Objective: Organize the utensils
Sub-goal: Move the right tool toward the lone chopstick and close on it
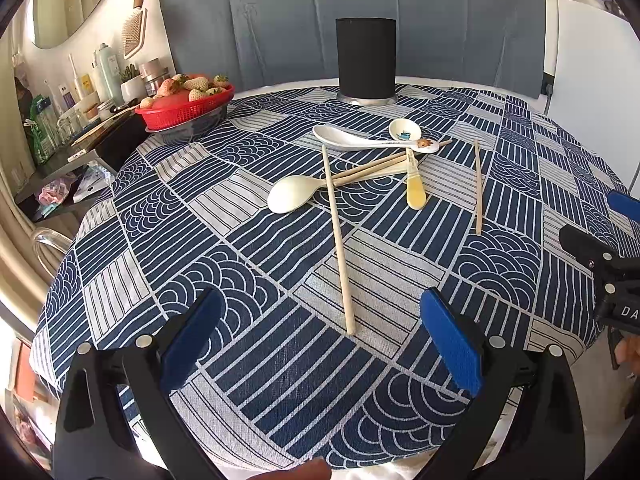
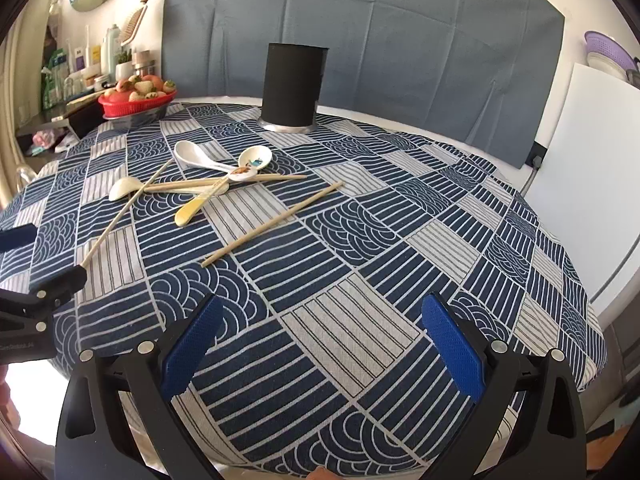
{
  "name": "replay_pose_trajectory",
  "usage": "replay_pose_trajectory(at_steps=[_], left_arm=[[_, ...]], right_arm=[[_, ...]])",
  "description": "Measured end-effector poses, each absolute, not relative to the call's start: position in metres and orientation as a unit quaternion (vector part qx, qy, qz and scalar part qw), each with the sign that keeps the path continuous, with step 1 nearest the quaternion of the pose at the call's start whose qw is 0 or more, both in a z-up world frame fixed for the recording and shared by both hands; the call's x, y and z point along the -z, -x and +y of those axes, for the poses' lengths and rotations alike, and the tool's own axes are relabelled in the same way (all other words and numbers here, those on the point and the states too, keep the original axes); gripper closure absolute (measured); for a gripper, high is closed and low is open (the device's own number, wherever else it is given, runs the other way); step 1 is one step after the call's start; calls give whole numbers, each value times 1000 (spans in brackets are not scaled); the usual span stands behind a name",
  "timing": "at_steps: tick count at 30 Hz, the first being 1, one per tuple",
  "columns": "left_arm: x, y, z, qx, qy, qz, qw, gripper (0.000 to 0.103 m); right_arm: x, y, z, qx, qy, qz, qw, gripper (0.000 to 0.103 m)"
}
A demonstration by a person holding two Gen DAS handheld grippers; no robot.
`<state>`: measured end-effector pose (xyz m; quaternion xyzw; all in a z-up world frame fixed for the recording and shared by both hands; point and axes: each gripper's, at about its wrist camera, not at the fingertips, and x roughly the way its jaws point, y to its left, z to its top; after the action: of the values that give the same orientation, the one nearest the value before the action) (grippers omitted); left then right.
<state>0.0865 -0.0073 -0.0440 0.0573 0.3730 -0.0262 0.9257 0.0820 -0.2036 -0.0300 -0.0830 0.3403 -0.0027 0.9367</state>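
Note:
A black cylindrical holder (image 1: 365, 60) (image 2: 294, 82) stands at the far side of the round table. In front of it lie a white ceramic spoon (image 1: 344, 138) (image 2: 196, 157), a patterned spoon (image 1: 405, 129) (image 2: 255, 158), a cream spoon (image 1: 289, 195) (image 2: 123, 188), a yellow-handled spoon (image 1: 415, 190) (image 2: 192, 210) and several wooden chopsticks (image 1: 338, 240) (image 2: 272, 224). My left gripper (image 1: 320, 344) is open and empty, near the end of one chopstick. My right gripper (image 2: 320, 344) is open and empty over the near cloth.
A red basket of strawberries (image 1: 188, 106) (image 2: 138, 100) sits at the table's far left. A shelf with bottles (image 1: 80, 96) stands beyond it. A white board (image 2: 592, 184) leans at the right. The blue patterned tablecloth (image 1: 240, 280) covers the table.

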Motion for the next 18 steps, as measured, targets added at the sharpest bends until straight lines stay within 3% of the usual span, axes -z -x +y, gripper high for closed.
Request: replay_pose_trajectory(at_steps=[18], left_arm=[[51, -134, -9, 27, -70, 410, 909, 6]], right_arm=[[37, -140, -200, 0, 76, 386, 920, 8]])
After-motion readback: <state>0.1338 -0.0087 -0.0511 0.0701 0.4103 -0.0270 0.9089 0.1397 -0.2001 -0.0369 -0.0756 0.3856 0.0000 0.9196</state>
